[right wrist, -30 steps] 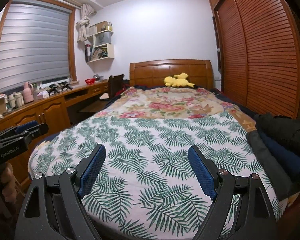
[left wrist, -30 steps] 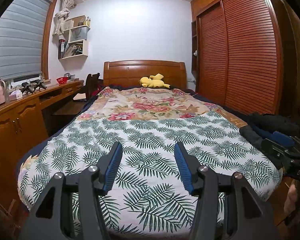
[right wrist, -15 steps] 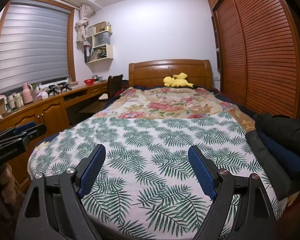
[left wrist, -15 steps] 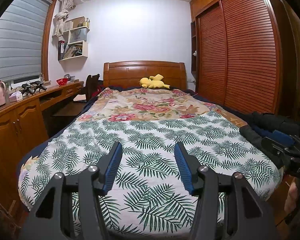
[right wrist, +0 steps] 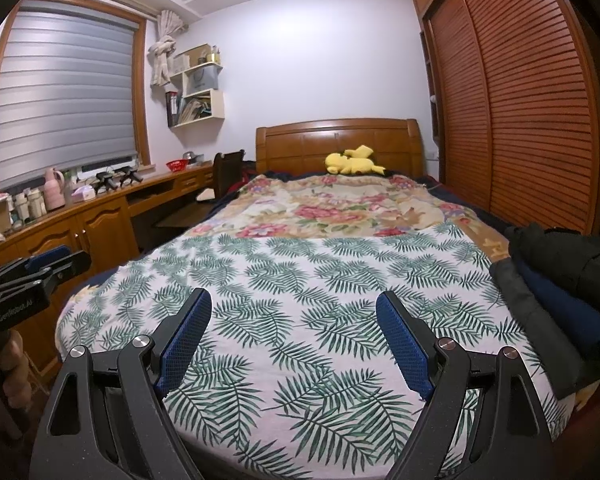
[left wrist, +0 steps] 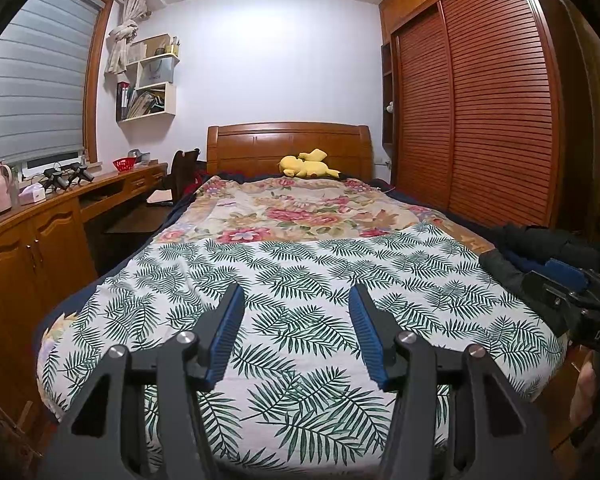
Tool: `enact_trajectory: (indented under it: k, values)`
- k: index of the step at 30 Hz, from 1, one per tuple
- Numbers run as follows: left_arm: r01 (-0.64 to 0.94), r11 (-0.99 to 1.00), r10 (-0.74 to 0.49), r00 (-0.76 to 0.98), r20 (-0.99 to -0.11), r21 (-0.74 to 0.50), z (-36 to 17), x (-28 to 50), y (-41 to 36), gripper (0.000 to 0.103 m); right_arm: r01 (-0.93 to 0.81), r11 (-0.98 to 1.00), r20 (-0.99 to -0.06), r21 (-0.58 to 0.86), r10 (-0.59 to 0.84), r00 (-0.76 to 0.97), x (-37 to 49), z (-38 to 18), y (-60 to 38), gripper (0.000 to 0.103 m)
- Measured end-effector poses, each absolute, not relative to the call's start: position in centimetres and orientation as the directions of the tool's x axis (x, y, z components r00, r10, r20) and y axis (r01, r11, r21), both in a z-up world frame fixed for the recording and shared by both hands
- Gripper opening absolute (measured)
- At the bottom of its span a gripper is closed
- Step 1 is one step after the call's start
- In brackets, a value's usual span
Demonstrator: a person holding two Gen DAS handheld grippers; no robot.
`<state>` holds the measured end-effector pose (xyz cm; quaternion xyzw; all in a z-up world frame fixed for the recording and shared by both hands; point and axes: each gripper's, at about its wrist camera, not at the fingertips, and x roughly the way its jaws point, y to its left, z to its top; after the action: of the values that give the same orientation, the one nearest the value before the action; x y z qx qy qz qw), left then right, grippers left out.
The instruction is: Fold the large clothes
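A heap of dark clothes, black over navy [right wrist: 556, 280], lies on the right edge of the bed; it also shows in the left wrist view [left wrist: 540, 244]. A palm-leaf sheet [left wrist: 300, 276] covers the near half of the bed [right wrist: 300, 280]. My left gripper [left wrist: 296, 304] is open and empty above the foot of the bed. My right gripper [right wrist: 294, 308] is open and empty, also above the foot, left of the clothes heap. Each gripper shows at the edge of the other's view.
A floral quilt [left wrist: 300, 212] and a yellow plush toy [left wrist: 306, 166] lie toward the wooden headboard. A wooden desk and cabinets [right wrist: 100, 216] with bottles run along the left wall. A slatted wardrobe [left wrist: 480, 112] stands close on the right.
Both views have shifted only a little; the grippers stay open and empty above the foot of the bed.
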<state>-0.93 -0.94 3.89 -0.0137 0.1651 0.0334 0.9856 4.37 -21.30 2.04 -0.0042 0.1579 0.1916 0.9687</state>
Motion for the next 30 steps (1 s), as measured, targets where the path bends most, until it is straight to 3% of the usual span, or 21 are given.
enact_trajectory:
  k: [30]
  values:
    - [-0.071, 0.997, 0.062, 0.946, -0.319, -0.016, 3.56, -1.05, -0.94, 0.054, -0.368, 0.928, -0.305, 0.054, 0.367, 0.879, 4.52, 2.12, -21.64, 0.086]
